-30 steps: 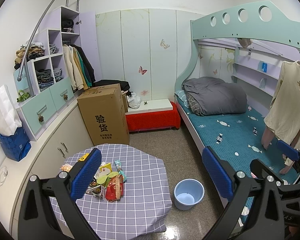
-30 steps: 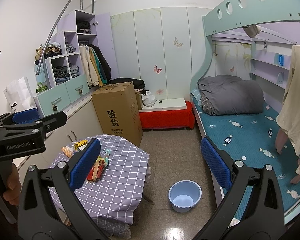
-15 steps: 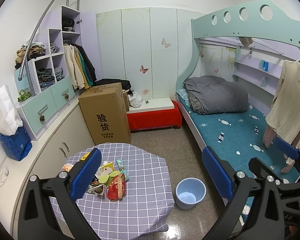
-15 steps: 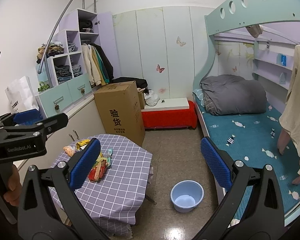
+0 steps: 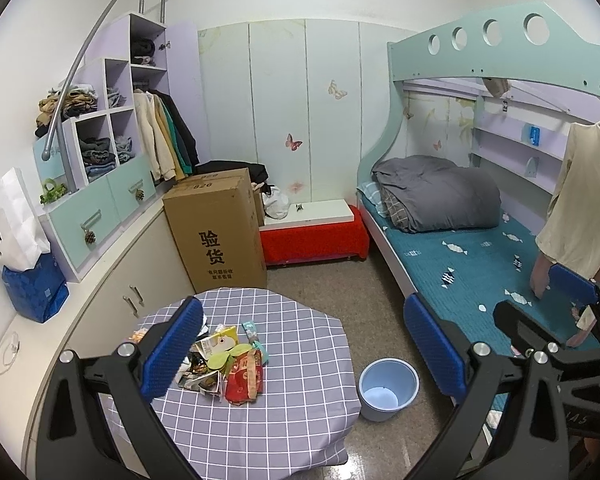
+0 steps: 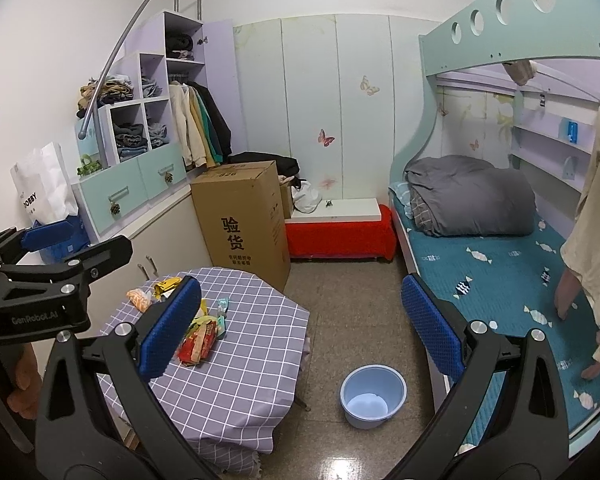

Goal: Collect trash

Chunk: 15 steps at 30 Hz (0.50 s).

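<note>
Left wrist view showed the left gripper [image 5: 300,344] spread wide and holding nothing, hanging above the table [image 5: 300,412] in the lower centre of the frame. Snack wrappers [image 5: 228,364] lay in a loose heap on the checked cloth, lower left of centre, just beside the left blue pad [image 5: 172,348] in the picture but well below it. A blue bucket [image 5: 386,388] stood on the floor just right of the table, apparently with nothing in it.

Right wrist view showed the right gripper [image 6: 300,328] also spread wide and holding nothing, with the wrappers [image 6: 198,338] at lower left beside its left pad and the bucket [image 6: 372,396] at lower centre. Two more wrappers [image 6: 152,294] sat apart near the table's far left edge.

Judged step: approach, nothing picked up yet. Next move likely called for lowering one gripper onto a single wrapper at the heap's edge, closing on it, then carrying it to the bucket. Thin, overlapping packets might slip or come up several at once.
</note>
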{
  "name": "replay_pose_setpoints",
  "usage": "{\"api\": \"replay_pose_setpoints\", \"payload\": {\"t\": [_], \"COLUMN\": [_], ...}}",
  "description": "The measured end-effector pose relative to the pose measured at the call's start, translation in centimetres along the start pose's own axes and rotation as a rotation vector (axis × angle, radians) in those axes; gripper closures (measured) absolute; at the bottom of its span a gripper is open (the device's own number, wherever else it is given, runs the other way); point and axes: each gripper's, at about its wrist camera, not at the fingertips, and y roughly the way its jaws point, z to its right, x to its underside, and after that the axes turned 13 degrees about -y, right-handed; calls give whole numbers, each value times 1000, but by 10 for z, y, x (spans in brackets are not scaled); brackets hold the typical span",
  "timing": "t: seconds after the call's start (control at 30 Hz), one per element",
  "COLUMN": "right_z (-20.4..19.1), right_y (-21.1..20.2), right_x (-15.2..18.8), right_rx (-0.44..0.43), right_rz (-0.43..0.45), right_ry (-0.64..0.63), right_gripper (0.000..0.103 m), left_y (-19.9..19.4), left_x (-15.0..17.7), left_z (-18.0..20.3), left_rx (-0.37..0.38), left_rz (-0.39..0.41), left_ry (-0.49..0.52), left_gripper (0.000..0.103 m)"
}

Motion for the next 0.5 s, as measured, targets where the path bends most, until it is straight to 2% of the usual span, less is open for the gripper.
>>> {"api": "replay_pose_setpoints", "payload": {"t": [0.5], "right_z": [-7], "right_y": [3], "right_x": [-3], "right_rx": [7], "right_rz": [1], "right_ry": [-5], "right_gripper": [5], "left_y": [6], "left_x": [-2], "left_z": [-9], "left_rx": [4], "left_rz": [-6], "left_ry": [-1], "left_gripper": [4]}}
